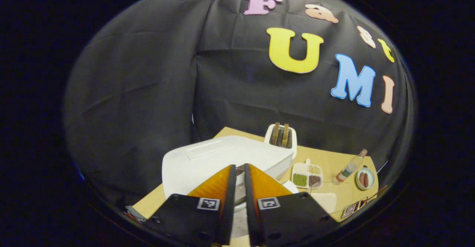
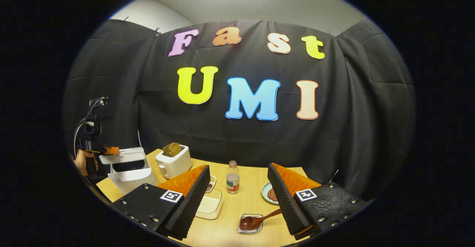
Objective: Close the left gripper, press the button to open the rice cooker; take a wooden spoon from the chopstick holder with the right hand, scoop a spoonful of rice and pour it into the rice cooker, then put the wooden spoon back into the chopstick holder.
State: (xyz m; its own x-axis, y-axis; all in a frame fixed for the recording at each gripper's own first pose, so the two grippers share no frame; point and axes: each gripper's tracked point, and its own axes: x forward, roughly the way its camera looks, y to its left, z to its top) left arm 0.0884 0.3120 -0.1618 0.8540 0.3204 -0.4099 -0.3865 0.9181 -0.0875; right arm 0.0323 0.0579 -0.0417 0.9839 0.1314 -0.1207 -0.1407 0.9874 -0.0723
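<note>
The white rice cooker (image 1: 207, 158) sits right in front of my left gripper (image 1: 239, 167), whose fingers stand almost together over its front edge. In the right gripper view the cooker (image 2: 130, 176) is at the far left with its lid (image 2: 122, 155) raised off the body. The left gripper (image 2: 107, 150) hovers at the lid, held by a hand (image 2: 83, 161). A wooden spoon (image 2: 259, 219) lies with its bowl in a small clear holder (image 2: 251, 227) between my right gripper's fingers. My right gripper (image 2: 238, 167) stands open above the table with nothing in it. A white tray of rice (image 2: 209, 204) lies beside its left finger.
A white toaster (image 2: 173, 161) with bread stands behind the cooker. A small bottle (image 2: 232, 178) and a plate of sausages (image 2: 268, 194) sit mid-table. A divided dish of beans (image 1: 307, 175) lies right of the cooker. The wooden table (image 2: 241, 206) ends at the black cloth wall.
</note>
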